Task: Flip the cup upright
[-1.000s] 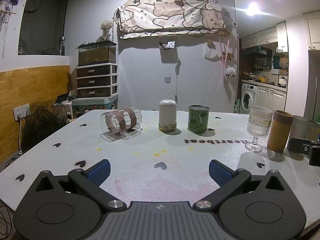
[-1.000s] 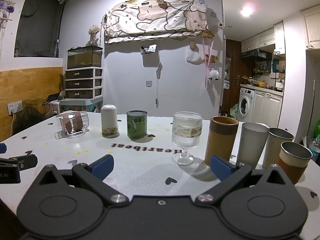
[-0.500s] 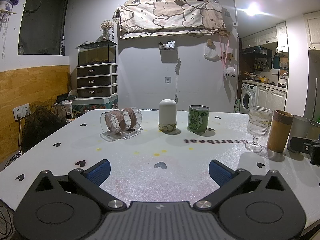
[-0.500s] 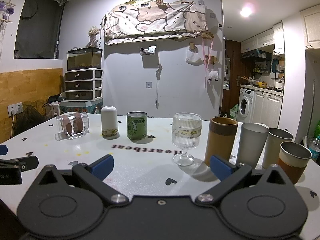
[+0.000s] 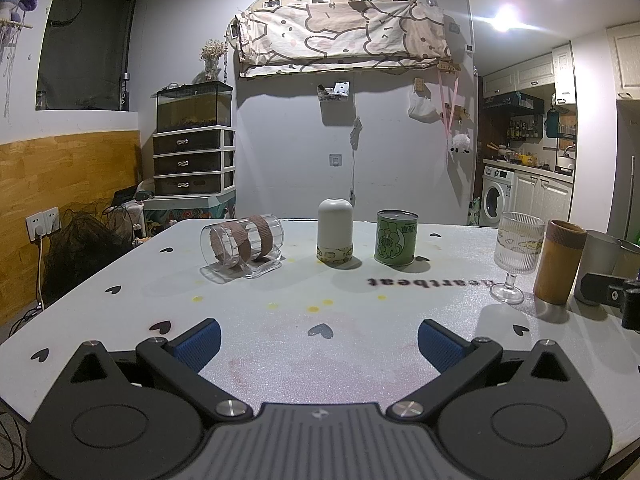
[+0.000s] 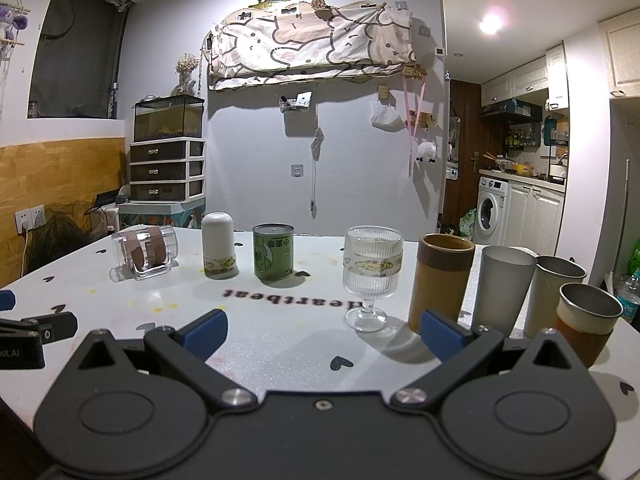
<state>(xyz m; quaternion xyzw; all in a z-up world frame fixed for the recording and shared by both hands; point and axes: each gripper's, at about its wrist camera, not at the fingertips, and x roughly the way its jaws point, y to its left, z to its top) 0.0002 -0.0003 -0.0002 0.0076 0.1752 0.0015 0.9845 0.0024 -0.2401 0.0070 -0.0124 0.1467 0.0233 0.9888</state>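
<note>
I count one clear cup (image 5: 243, 249) lying on its side at the table's (image 5: 280, 344) far left, beside one white cup (image 5: 335, 237) and one green can (image 5: 396, 237). To their right stand one stemmed glass (image 6: 371, 276) and four tumblers (image 6: 505, 290). My left gripper (image 5: 319, 339) and right gripper (image 6: 325, 334) both hover spread wide, holding nothing.

The table (image 5: 400, 344) is white, scattered with small black hearts, yellow spots and black lettering. The clear cup (image 5: 243, 246) on its side wears two brown bands. A white cup (image 5: 335, 237) has a patterned strip round its base, and the can (image 5: 396, 237) is green with a cartoon print. The goblet (image 6: 372, 276) is ribbed clear glass; the tumbler (image 6: 440, 283) tan with a darker band. Both grippers' pads (image 5: 198, 344) are blue
</note>
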